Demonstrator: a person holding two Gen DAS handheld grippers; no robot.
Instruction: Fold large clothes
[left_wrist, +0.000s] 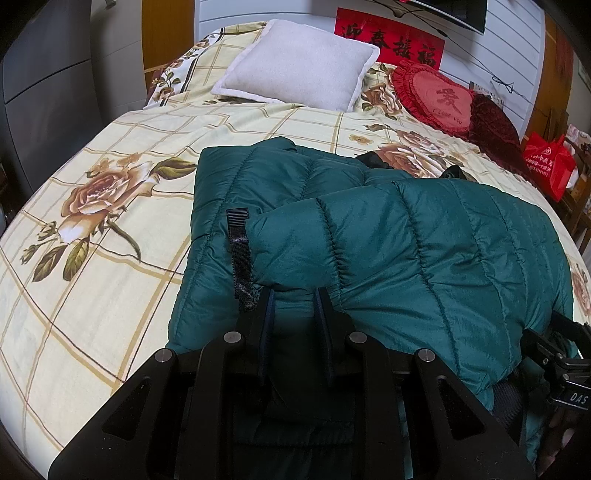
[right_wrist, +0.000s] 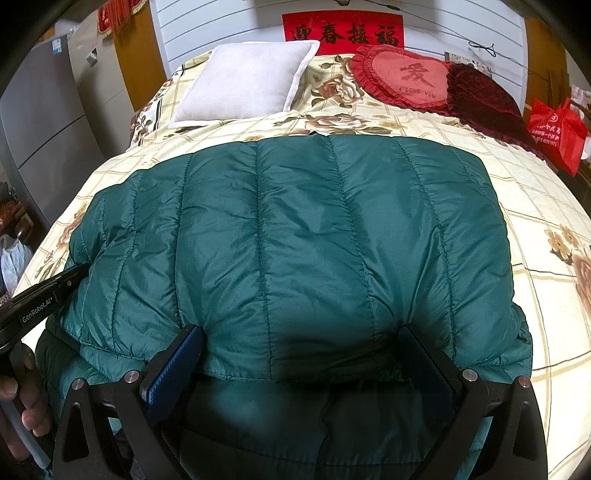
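Note:
A dark green quilted down jacket (left_wrist: 424, 251) lies folded over on the bed, and it also fills the right wrist view (right_wrist: 295, 240). My left gripper (left_wrist: 293, 295) has its jaws closed narrow on a fold of the jacket's near edge, beside a black strap (left_wrist: 242, 258). My right gripper (right_wrist: 299, 339) is open wide, its blue-padded fingers (right_wrist: 173, 365) on either side of the jacket's near hem. The left gripper's body (right_wrist: 40, 299) shows at the left edge of the right wrist view.
The bed has a cream floral cover (left_wrist: 92, 221). A grey pillow (left_wrist: 295, 66), a red heart cushion (left_wrist: 436, 96) and a dark red cushion (left_wrist: 495, 125) lie at the head. A red bag (left_wrist: 550, 162) stands at the right; grey cabinets (right_wrist: 44, 129) at the left.

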